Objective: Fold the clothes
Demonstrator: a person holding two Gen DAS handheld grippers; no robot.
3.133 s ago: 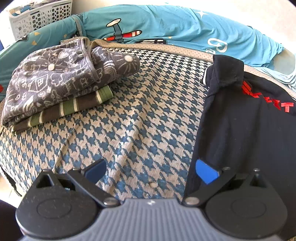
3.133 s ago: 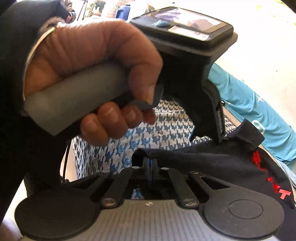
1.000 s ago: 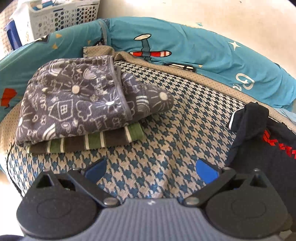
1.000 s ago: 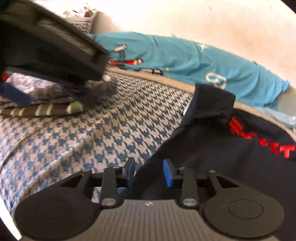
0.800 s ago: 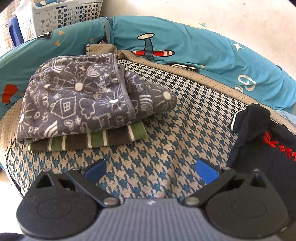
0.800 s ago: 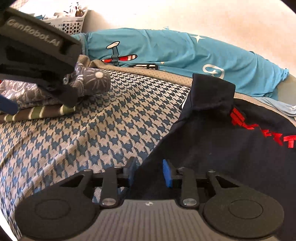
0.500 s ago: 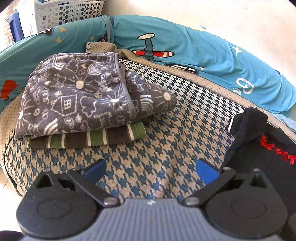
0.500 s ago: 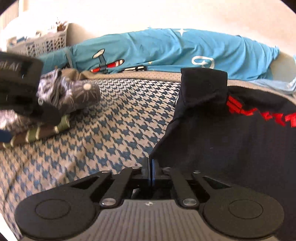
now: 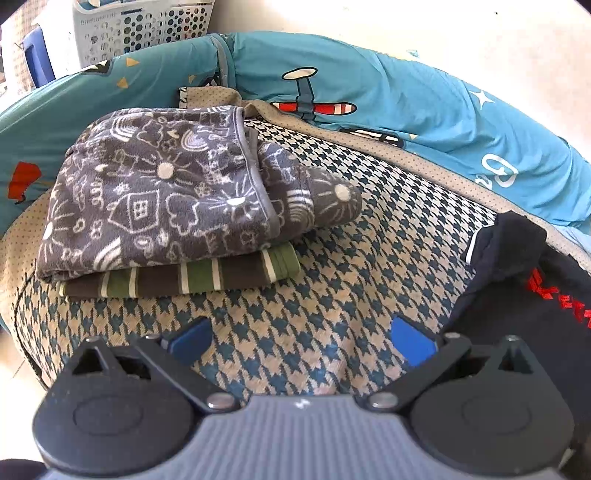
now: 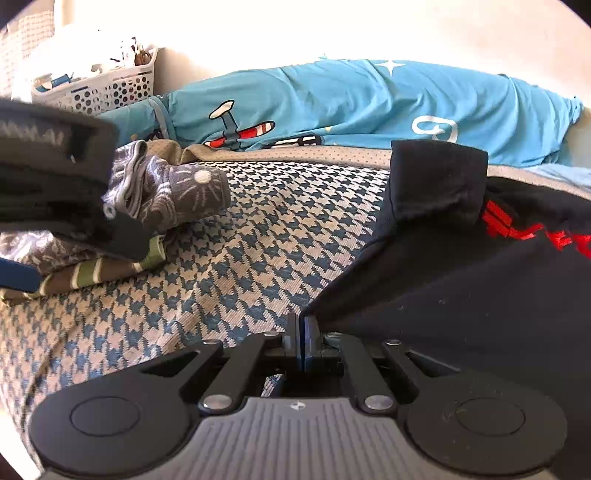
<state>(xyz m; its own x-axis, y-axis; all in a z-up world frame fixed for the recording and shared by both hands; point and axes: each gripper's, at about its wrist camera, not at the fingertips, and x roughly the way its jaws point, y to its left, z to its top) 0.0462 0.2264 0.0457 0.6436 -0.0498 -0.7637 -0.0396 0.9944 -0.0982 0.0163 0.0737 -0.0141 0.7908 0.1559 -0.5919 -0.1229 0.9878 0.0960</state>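
A black shirt with red lettering [image 10: 461, 295] lies spread on the right of the houndstooth bed cover [image 10: 266, 236]. My right gripper [image 10: 303, 343] is shut on its near left edge, and the cloth is pinched between the blue pads. The left wrist view shows the same shirt [image 9: 517, 295] at the right, with its sleeve folded over. My left gripper [image 9: 299, 339] hovers open over bare cover, touching nothing. Its body [image 10: 55, 177] shows at the left of the right wrist view. A folded grey patterned garment [image 9: 166, 192] rests on a folded green-striped one [image 9: 184, 277].
Teal bedding with an aeroplane print [image 9: 369, 96] runs along the back of the bed against a pale wall. A white perforated laundry basket [image 9: 140, 26] stands behind it at the far left. The bed's left edge drops off beside the folded stack.
The right gripper's jaws stood apart around the black shirt's edge a second ago and have closed on it; its view has rolled level. The left gripper has stayed open in place.
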